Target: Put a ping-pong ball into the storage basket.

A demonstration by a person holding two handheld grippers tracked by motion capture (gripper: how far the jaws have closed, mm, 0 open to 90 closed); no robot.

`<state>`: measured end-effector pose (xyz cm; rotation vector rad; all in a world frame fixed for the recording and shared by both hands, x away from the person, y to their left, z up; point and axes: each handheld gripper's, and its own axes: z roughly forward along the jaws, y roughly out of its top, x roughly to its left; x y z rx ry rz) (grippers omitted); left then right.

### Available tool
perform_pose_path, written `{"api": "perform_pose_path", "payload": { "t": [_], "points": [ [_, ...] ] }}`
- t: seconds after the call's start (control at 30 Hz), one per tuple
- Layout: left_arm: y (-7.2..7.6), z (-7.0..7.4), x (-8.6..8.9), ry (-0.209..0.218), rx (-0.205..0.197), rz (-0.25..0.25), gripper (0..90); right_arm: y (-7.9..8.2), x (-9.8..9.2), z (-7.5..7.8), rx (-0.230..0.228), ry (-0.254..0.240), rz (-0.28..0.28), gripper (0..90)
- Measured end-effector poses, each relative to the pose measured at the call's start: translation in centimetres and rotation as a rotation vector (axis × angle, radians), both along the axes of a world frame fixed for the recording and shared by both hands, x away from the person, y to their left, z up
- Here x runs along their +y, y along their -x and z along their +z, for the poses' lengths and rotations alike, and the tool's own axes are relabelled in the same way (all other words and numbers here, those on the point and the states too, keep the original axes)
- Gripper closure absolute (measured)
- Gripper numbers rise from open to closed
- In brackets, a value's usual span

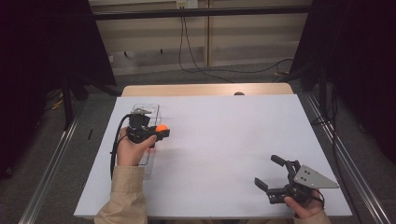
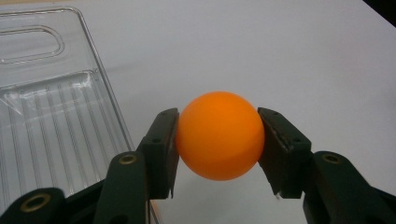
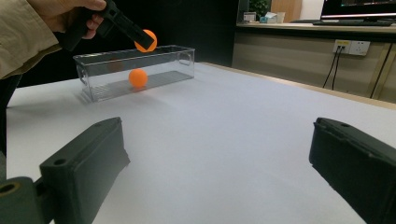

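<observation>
The smooth orange plastic ball [image 2: 219,135] sits pinched between the two black jaws of your left hand-held gripper [image 2: 218,140], pads pressed on its left and right flanks, and it hangs clear of the white worktop [image 1: 224,140]; seen from the right gripper view, that ball [image 3: 145,40] rides above the rim of the long clear plastic bin [image 3: 135,70], over its near-left stretch; in the left gripper view, however, the bin's ribbed floor [image 2: 51,135] lies off to the left of the ball, with bare worktop beneath it, so judge the ball as just beside or barely over the right-hand wall rather than centred. The bin's long axis runs near to far along the worktop's left side, so there is plenty of room lengthwise and little across; the coming move likely turns on a short shift leftward before you let go. A second orange ball [image 3: 138,77] already rests on the bin floor. Your right hand-held gripper [image 1: 275,177] rests at the near right corner, jaws spread wide with nothing between them, well apart from the bin; the left hand is plainly the nearer one.
</observation>
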<state>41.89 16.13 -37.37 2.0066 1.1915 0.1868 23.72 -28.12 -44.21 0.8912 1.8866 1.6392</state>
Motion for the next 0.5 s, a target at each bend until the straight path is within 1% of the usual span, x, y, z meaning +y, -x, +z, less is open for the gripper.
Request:
{"api": "perform_pose_path", "payload": {
  "t": [0.2,0.3,0.4,0.5],
  "points": [
    [0.03,0.14,0.35,-0.002,-0.003,0.007,51.0,0.02,0.01,0.0,0.0,0.001,0.001,2.9],
    [0.05,0.21,0.5,0.005,-0.004,0.014,50.9,0.01,0.01,0.0,0.0,0.001,0.001,2.9],
    [0.05,0.28,0.68,-0.001,-0.005,0.013,50.9,0.0,0.02,-0.01,0.001,0.001,0.0,2.9],
    [0.06,0.31,0.79,0.002,-0.004,0.013,51.0,-0.01,0.04,-0.02,0.002,0.001,0.0,2.9]
  ]
}}
